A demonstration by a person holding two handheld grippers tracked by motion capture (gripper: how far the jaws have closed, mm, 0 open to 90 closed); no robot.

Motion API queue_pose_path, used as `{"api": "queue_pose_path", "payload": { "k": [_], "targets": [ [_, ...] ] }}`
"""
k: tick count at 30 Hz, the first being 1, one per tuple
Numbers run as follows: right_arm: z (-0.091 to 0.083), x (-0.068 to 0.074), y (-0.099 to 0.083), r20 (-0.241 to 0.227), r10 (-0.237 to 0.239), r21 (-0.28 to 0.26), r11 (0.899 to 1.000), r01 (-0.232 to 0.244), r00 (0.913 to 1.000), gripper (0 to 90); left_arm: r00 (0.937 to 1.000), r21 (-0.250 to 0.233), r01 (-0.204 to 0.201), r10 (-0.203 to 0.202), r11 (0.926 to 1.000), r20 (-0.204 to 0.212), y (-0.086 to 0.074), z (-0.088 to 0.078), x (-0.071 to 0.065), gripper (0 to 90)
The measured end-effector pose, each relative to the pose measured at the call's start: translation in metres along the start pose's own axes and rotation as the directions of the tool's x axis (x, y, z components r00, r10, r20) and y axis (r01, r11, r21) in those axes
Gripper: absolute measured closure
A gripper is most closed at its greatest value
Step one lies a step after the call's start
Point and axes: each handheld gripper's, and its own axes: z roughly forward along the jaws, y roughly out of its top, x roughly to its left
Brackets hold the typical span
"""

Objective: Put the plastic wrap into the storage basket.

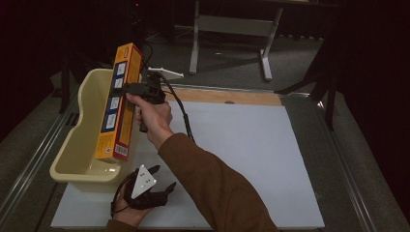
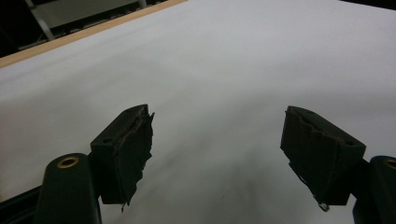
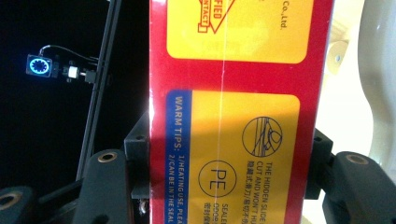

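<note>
A long red and yellow box hangs on end over the cream plastic tub at the table's left, its lower end just above the tub's floor. My right gripper is shut on its upper half from the right side. In the right gripper view the box fills the space between both jaws, which press on its two sides. My left gripper rests low on the white mat near the front edge, below the tub. In the left gripper view its jaws stand wide open over bare mat.
The white mat covers most of the table, with a wooden strip along its far edge. A metal rail runs along the left side. A table frame stands on the floor beyond.
</note>
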Motion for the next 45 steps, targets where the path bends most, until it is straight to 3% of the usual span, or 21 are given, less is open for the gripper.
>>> {"api": "queue_pose_path", "payload": {
  "k": [21,30,36,45],
  "targets": [
    [0.024,-0.012,-0.004,0.055,0.035,0.008,0.999,-0.035,0.9979,39.4,0.9999,-0.007,-0.008,0.008,0.9999,0.013,0.001,0.001,-0.001,24.5],
    [0.035,-0.016,-0.011,0.085,0.026,0.02,0.999,-0.027,0.9961,39.3,0.9999,-0.016,0.0,0.0,0.9999,0.014,0.001,0.0,-0.001,24.5],
    [0.043,-0.021,-0.014,0.134,0.041,0.027,0.999,-0.045,0.9901,39.0,0.9999,-0.016,0.002,-0.002,0.9999,0.013,0.001,0.0,-0.001,24.5],
    [0.046,-0.023,-0.015,0.142,0.049,0.02,0.998,-0.053,0.9886,38.6,0.9999,-0.019,0.004,-0.003,0.9998,0.011,0.001,-0.001,0.0,24.5]
  ]
}}
